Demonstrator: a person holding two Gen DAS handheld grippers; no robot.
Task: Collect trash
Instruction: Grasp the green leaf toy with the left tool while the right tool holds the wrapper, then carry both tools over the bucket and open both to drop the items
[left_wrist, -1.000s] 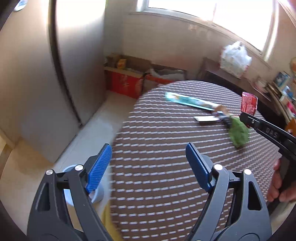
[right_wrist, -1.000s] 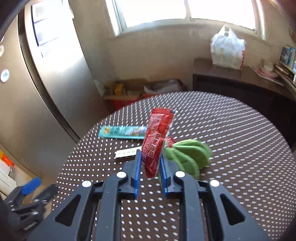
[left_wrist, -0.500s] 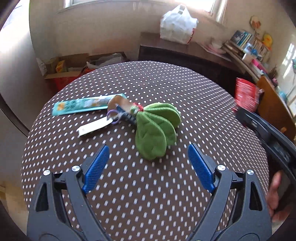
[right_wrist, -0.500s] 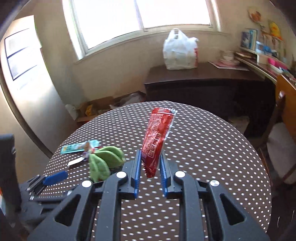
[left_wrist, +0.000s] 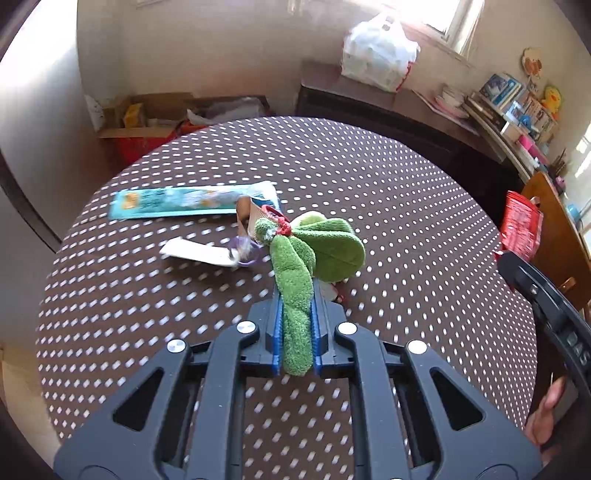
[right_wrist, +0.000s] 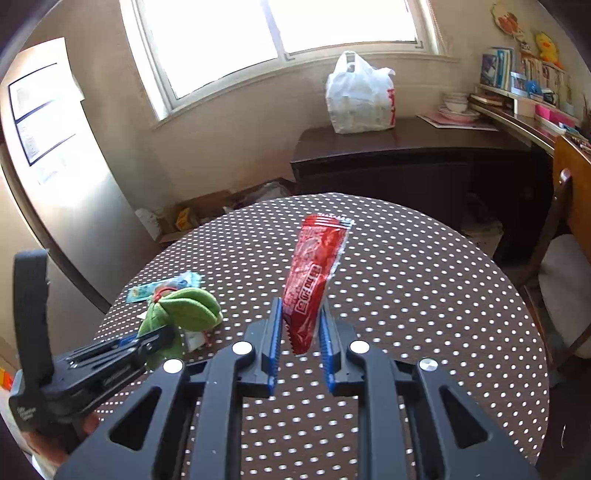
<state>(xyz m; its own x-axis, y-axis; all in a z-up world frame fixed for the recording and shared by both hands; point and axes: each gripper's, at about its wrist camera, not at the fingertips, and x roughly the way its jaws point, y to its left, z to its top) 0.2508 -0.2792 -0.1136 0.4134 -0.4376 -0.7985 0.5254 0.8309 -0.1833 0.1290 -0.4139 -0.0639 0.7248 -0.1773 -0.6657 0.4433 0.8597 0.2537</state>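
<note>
Over the dotted table (left_wrist: 406, 206), both tools are loaded.
Left tool (left_wrist: 295, 325) clamps a green plush leaf toy (left_wrist: 314, 247) beside the teal wrapper (left_wrist: 177, 201); right tool (right_wrist: 301, 332) pinches the red wrapper (right_wrist: 314, 273) upright above the table.

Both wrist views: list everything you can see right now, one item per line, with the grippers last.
Table: one, round, brown cloth with white dots.
Green plush toy: one, mid-table, one leaf clamped.
Teal wrapper: one, flat, behind the toy.
White tag: one, left of the toy.
Red wrapper: one, held upright.
White plastic bag: one, on the dark cabinet.
Cardboard boxes: several, on the floor by the wall.
Left gripper: shut on the toy.
Right gripper: shut on the red wrapper.
</note>
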